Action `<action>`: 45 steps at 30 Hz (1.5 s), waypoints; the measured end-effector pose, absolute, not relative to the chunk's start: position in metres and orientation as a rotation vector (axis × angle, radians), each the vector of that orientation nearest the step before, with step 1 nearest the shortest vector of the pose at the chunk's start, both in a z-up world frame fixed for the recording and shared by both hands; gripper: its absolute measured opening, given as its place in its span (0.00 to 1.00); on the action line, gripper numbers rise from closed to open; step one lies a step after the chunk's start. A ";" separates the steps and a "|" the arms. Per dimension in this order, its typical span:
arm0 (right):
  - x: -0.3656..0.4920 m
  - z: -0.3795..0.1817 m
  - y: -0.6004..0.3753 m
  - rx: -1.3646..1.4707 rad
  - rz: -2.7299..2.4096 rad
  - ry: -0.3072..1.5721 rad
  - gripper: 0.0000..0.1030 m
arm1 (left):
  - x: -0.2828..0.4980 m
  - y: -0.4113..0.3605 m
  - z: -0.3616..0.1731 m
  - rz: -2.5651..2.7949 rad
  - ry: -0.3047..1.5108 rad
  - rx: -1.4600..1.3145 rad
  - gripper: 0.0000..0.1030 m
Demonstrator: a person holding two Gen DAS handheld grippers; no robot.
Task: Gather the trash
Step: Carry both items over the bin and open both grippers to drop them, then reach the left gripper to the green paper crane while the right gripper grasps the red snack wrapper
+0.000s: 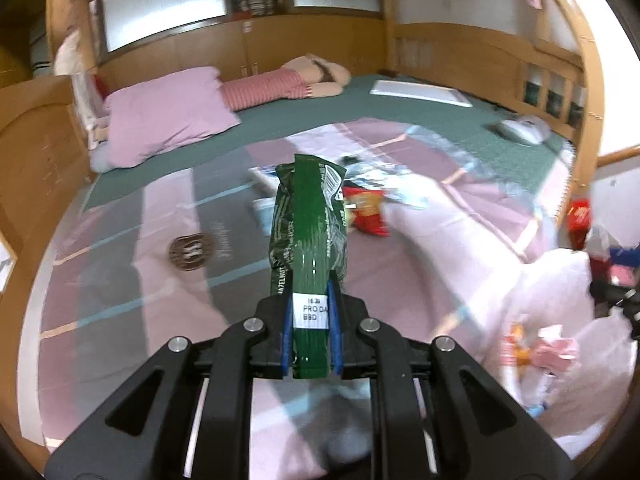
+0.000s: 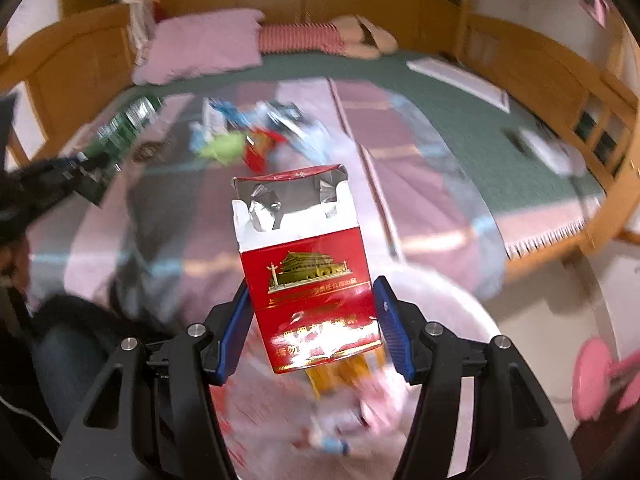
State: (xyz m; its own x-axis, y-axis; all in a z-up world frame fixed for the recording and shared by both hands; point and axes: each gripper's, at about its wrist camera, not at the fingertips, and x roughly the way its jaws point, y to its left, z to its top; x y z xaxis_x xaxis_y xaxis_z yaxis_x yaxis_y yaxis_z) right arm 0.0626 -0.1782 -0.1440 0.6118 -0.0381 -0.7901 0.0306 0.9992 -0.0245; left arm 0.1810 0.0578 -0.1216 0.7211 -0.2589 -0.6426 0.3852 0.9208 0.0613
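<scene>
Green wrapper [image 1: 310, 236]: clamped by its near end between the blue pads of the left gripper [image 1: 311, 334], standing up and away over the bed, a white sticker near the pads.
Red cigarette pack [image 2: 308, 280]: lid torn open, foil showing; pinched at its lower part by the right gripper [image 2: 312, 326], whose jaws stand wide on the pack's sides.
White bag [image 2: 436, 300]: below the right gripper at the near edge of the bed, with blurred pink and orange scraps inside.
Loose litter [image 2: 256, 136]: red, green and blue packets, far middle of the pink striped blanket [image 1: 120, 280].
Pink pillow [image 1: 168, 112]: far left, on the green sheet [image 1: 360, 108].
</scene>
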 end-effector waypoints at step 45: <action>0.215 -0.157 -0.159 0.035 0.078 0.749 0.73 | 0.316 0.077 -0.190 0.179 0.913 -0.398 0.64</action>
